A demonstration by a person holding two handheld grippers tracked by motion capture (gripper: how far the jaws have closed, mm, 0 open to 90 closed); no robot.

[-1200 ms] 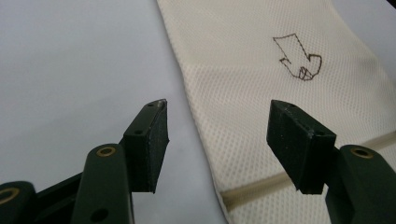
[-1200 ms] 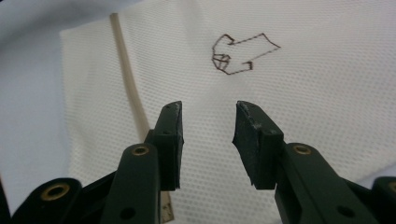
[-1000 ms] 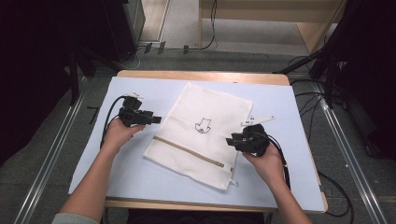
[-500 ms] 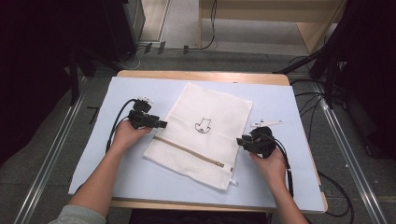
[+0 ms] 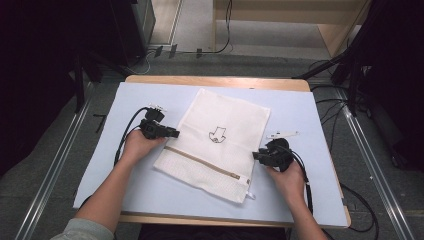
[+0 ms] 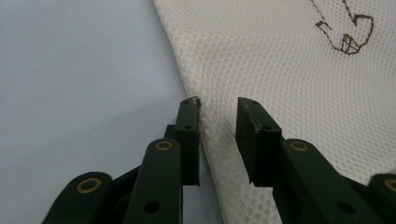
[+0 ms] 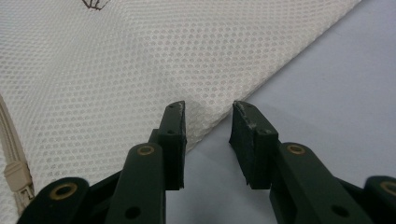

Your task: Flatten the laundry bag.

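Observation:
A white mesh bag lies flat and askew on the light blue table mat, with a black arrow print and a beige zipper near its front end. My left gripper is at the bag's left edge. Its jaws have just been closing and straddle that edge of the mesh with a gap still showing. My right gripper is at the bag's right edge. Its jaws stand apart over the hem of the mesh, and the zipper pull lies off to the left.
The mat covers a wooden table whose rim shows at the back. Metal rails run along both sides on the floor. Cables trail from the grippers off the table's right side.
Both hands have come down to the bag's side edges. The left gripper slid toward the bag's left edge, and the right one shifted slightly right and toward me.

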